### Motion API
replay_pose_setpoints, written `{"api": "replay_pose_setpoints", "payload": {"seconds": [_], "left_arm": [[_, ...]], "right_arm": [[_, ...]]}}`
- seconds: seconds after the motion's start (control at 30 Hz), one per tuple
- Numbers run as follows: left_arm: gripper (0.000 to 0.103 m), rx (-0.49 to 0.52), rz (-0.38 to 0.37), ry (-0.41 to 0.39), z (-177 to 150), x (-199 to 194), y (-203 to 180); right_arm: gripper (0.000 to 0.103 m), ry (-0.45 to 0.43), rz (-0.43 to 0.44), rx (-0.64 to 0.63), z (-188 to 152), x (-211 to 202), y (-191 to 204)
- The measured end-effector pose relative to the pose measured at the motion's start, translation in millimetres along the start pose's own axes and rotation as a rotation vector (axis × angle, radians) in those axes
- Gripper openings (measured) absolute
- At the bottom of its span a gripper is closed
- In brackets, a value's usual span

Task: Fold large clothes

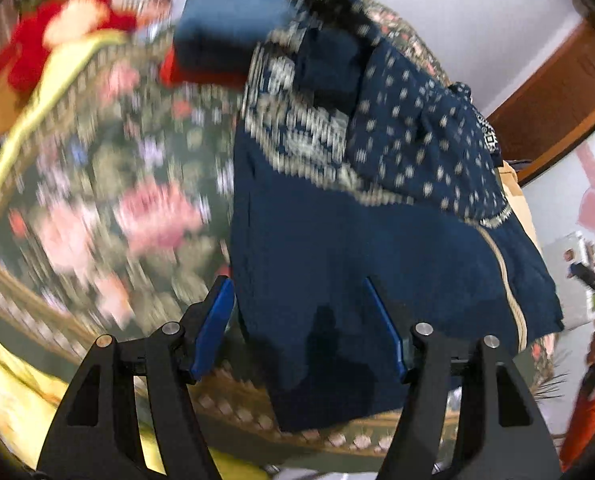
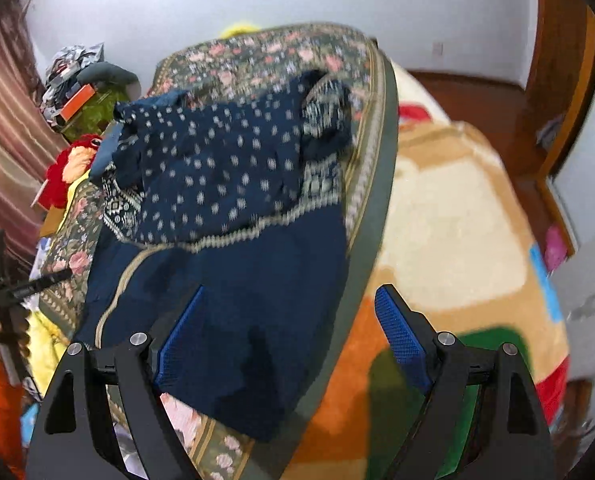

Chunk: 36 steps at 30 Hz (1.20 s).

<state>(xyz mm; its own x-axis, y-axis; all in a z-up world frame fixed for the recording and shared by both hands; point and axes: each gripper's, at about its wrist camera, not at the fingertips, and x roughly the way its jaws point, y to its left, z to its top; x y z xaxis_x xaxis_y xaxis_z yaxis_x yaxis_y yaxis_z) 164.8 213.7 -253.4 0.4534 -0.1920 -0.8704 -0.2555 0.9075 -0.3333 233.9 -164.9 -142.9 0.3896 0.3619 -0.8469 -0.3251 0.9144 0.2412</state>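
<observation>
Left wrist view: my left gripper (image 1: 301, 320) and right gripper (image 2: 287, 324) hang wide apart, empty, above the navy garment (image 1: 337, 240) spread on the floral bedcover (image 1: 109, 184), ready to pinch its near hem.

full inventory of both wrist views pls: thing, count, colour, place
garment: 1, navy with white dots and patterned bands, partly folded on the floral cover
floral cover: 1, dark green with pink flowers, over the bed
blanket: 1, cream, tan, orange and green, right of the floral cover
folded clothes: small stack, blue over red, beyond the garment
plush toy: 1, red and cream, bed's left edge
left gripper: 1, black, blue pads, open above the garment's hem
right gripper: 1, black, blue pads, open, empty
</observation>
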Motion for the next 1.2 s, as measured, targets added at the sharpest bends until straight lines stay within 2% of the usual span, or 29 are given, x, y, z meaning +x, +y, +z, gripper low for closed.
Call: {"api": "replay_pose_setpoints", "payload": {"seconds": [0.23,0.37,0.47,0.53,0.57,0.63,0.77,0.8,0.93,1.2], "left_arm": [[0.065,-0.148,-0.122,0.112,-33.1,33.5,17.6],[0.066,-0.272,-0.206,0.119,-42.4,42.0,30.7],[0.065,-0.304,-0.256,0.120,-43.4,42.6,34.5],[0.065,-0.272,-0.282,0.115,-43.2,41.6,29.7],[0.063,-0.250,-0.291,0.112,-43.1,40.4,26.0],[0.048,-0.213,-0.318,0.104,-41.7,37.6,18.4],[0.011,-0.150,-0.317,0.077,-35.3,30.4,8.4],[0.011,-0.133,-0.307,0.070,-32.3,28.0,5.7],[0.009,-0.106,-0.300,-0.022,-14.8,6.5,0.6],[0.009,0.019,-0.310,-0.272,51.3,-67.2,-32.0]], "right_arm": [[0.083,0.066,0.063,0.098,-20.5,17.7,-9.9],[0.083,0.080,0.086,0.099,-26.5,25.4,-5.6],[0.082,0.084,0.117,0.094,-28.3,31.0,-2.8],[0.075,0.095,0.150,0.098,-28.7,36.3,-1.5],[0.068,0.097,0.159,0.101,-28.7,38.4,-1.7],[0.061,0.088,0.163,0.112,-28.9,40.4,-2.2],[0.023,0.079,0.200,0.113,-23.6,37.7,-0.9],[0.016,0.074,0.211,0.111,-21.2,36.3,0.1],[0.013,0.010,0.198,0.062,-8.5,24.4,9.5],[0.009,-0.150,0.211,0.026,43.0,-1.7,18.6]]}}
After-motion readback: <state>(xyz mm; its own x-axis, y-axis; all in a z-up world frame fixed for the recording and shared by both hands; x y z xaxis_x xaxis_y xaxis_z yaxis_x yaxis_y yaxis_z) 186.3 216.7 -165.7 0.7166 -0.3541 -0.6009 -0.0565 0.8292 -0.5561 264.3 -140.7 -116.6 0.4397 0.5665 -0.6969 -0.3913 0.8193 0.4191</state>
